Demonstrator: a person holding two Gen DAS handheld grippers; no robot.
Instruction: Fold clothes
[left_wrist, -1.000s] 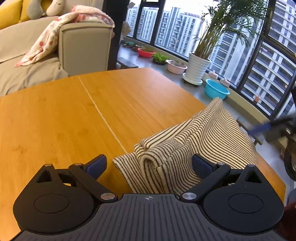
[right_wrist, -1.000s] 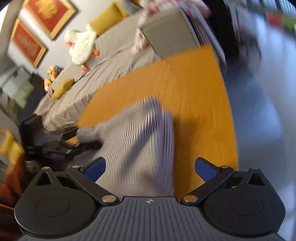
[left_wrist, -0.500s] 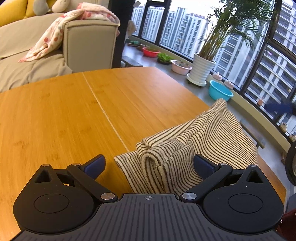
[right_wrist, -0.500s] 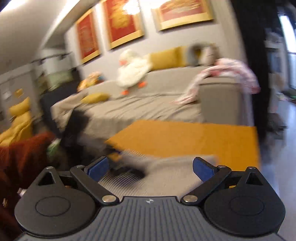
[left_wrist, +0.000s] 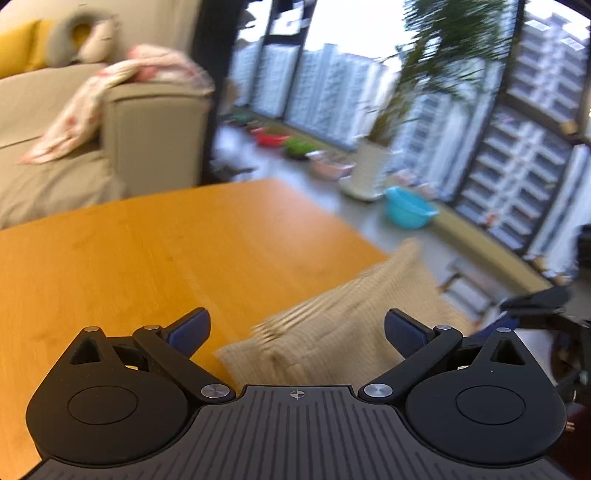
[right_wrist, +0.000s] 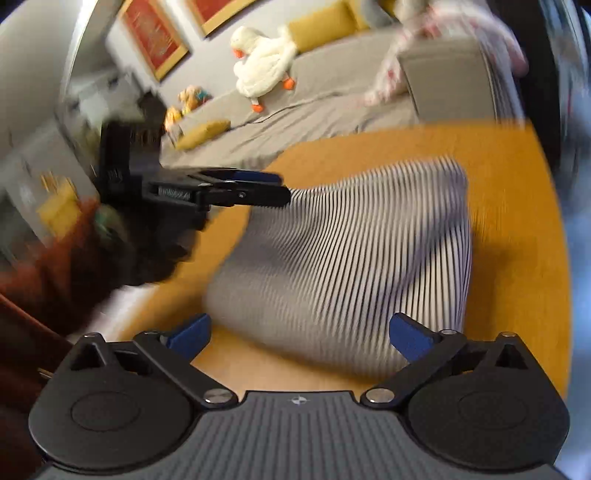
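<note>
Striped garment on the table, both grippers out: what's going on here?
A person with two handheld grippers is folding a striped garment on an orange wooden table. It lies bunched, only partly folded. Both the left gripper and the right gripper hover open over it, gripping nothing. In the right wrist view the left gripper's fingers sit at the garment's far corner. Both views are motion-blurred.

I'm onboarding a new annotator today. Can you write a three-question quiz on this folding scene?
1. True or false: the striped garment lies on the wooden table.
2. The right gripper is: A) shut on the garment B) open, holding nothing C) out of view.
3. Fill in: on the sofa sits a white plush ____.

Key: 1 true; 2 B; 3 duck. The left gripper is open too.
</note>
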